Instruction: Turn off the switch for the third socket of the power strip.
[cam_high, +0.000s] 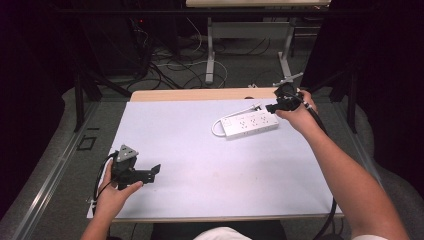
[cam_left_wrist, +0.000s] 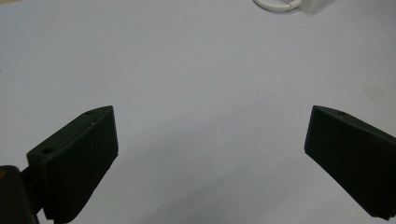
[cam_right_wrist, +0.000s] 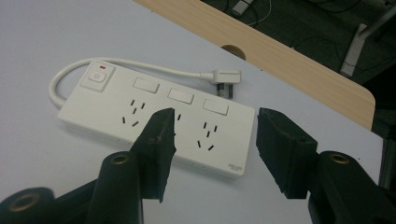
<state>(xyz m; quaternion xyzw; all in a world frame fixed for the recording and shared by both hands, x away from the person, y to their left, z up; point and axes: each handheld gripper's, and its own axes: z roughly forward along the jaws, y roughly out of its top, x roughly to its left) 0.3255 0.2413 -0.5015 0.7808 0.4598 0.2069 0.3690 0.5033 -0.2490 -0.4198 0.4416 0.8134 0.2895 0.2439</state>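
On the white mat (cam_high: 200, 150) that covers most of the table (cam_high: 200, 94), a white power strip (cam_high: 250, 124) lies flat toward the far right, its long side running roughly left to right. Its cord (cam_right_wrist: 140, 67) loops out of the switch end, curves along the far side of the strip and ends in a plug (cam_right_wrist: 224, 79) lying on the mat just beside the strip, near the table's far edge. The strip's top shows a power button (cam_right_wrist: 97, 76), three small rocker switches and three socket groups.

Over the strip's right end, the right gripper (cam_high: 272, 107) is held in the person's right hand (cam_high: 297, 112). Its jaws stand apart, with nothing between them; in the right gripper view they frame the strip's right-hand sockets from above, and contact with the strip cannot be told.

Near the front left corner of the mat, the left gripper (cam_high: 154, 171) is held low in the left hand (cam_high: 115, 192), pointing right across the mat. Its jaws are spread wide and hold nothing; bare mat lies between them, well apart from the strip.
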